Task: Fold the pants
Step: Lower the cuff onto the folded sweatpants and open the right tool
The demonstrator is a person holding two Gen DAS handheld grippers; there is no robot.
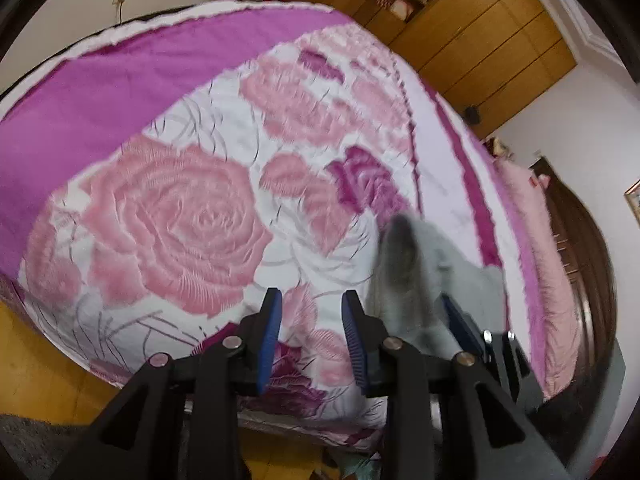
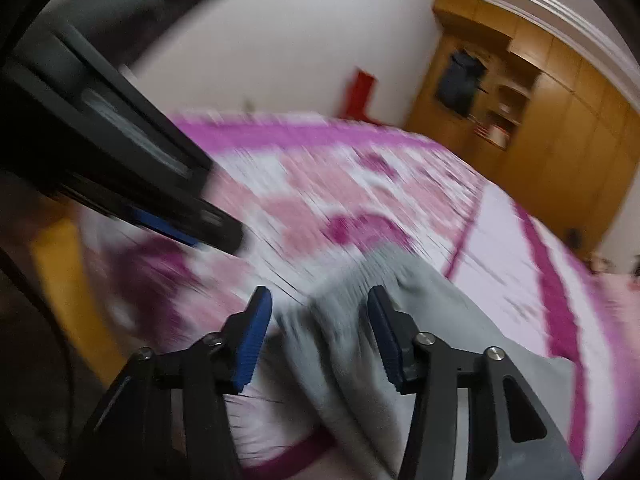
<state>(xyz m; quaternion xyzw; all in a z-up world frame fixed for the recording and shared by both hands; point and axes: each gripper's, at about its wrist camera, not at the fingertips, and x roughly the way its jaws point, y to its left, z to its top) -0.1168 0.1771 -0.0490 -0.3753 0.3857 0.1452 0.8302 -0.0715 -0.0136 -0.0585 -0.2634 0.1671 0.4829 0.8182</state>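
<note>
Lying on the quilted floral bedspread (image 1: 192,216), soft grey pants (image 2: 360,344) (blurred); both tongs gape empty.

We find no readable text, label, brand, number or sign in either view. The bedspread (image 1: 248,128) ahead of the fingers carries only a rose print, and the small framed picture (image 1: 633,197) on the wall far to the right of the left tool is too small and blurred to read.
</note>
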